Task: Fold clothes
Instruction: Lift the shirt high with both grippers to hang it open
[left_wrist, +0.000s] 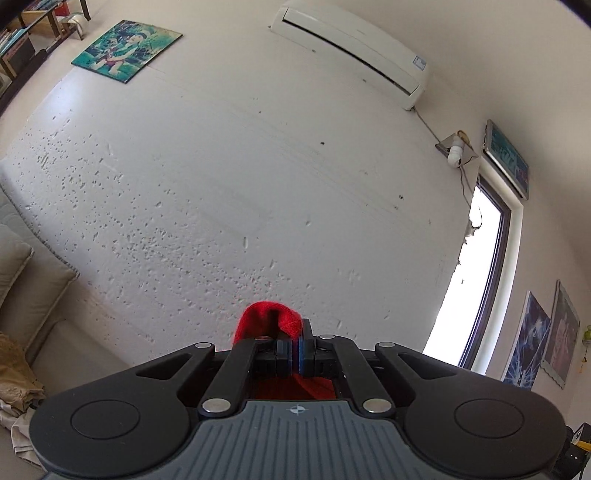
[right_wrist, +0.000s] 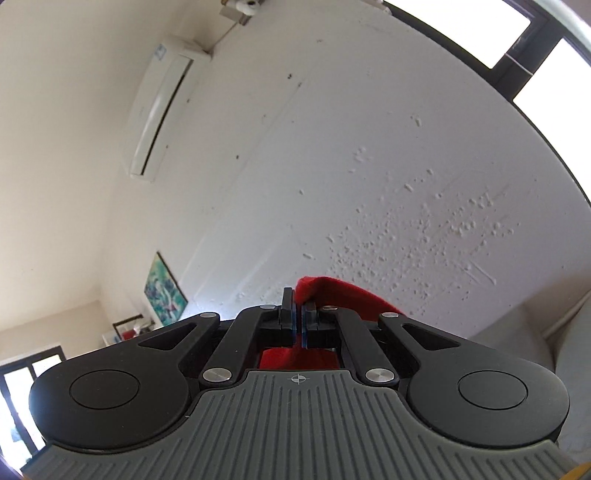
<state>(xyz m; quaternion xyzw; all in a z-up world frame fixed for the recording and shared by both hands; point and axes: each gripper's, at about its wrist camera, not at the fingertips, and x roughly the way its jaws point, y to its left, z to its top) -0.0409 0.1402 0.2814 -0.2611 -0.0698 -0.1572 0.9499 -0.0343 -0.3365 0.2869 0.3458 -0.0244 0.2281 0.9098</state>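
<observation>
A red garment is pinched in my left gripper, whose jaws are shut on a bunched edge that sticks up past the fingertips; more red cloth hangs below the fingers. In the right wrist view my right gripper is likewise shut on the red garment, with a fold draped over the right finger and cloth showing beneath. Both grippers are raised and point slightly upward at a white wall. The rest of the garment hangs out of sight below.
A rough white wall fills both views, with an air conditioner high up and a window to the right. A beige sofa with crumpled tan clothes sits at lower left. Pictures hang on the walls.
</observation>
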